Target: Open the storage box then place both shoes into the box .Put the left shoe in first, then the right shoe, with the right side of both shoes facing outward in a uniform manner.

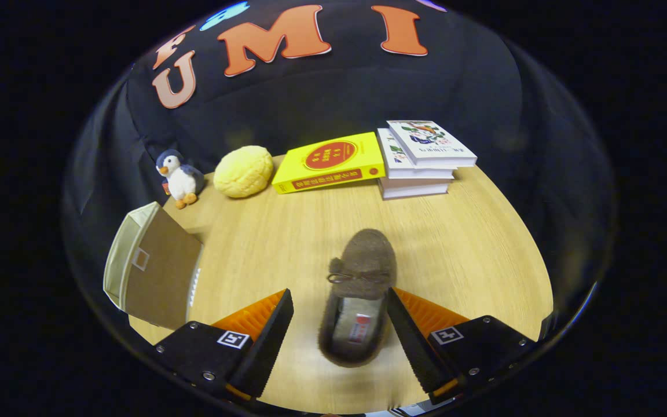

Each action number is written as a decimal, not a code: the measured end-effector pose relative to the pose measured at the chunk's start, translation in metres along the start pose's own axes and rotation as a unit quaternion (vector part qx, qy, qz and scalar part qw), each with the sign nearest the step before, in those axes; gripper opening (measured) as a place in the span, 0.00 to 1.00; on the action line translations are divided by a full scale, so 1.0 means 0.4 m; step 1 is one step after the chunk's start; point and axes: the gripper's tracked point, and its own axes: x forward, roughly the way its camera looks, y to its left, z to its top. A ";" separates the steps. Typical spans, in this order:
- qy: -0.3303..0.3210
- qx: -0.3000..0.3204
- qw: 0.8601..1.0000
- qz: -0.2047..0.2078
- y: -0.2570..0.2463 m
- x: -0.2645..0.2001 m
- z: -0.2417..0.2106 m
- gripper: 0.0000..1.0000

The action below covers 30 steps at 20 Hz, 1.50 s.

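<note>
A brown fuzzy shoe (361, 284) with a small bow lies on the wooden table (472, 243), toe pointing away, heel between my fingers. My gripper (340, 304) is open, its fingers standing on either side of the shoe's heel part; the right finger (409, 324) is close against the shoe's side, the left finger (270, 330) stands apart from it. The storage box (151, 263) is to the left of the fingers, at the table's edge, with its brown lid swung open.
At the table's far side stand a plush penguin (178, 178), a yellow bun-shaped toy (244, 171), a yellow book (330, 162) and a stack of white books (423, 157). The table's rounded edge runs close on the right.
</note>
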 end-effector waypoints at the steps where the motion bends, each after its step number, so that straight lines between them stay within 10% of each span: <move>1: 0.008 0.001 1.000 -0.002 -0.015 0.011 -0.016 0.98; 9: 0.052 -0.020 0.998 0.005 -0.093 0.140 -0.089 0.91; 15: 0.050 0.007 0.999 -0.002 -0.122 0.213 -0.074 0.61; 21: 0.045 0.036 0.998 -0.018 -0.115 0.206 -0.058 0.06; 30: 0.006 0.059 0.997 0.041 0.145 0.019 0.083 0.04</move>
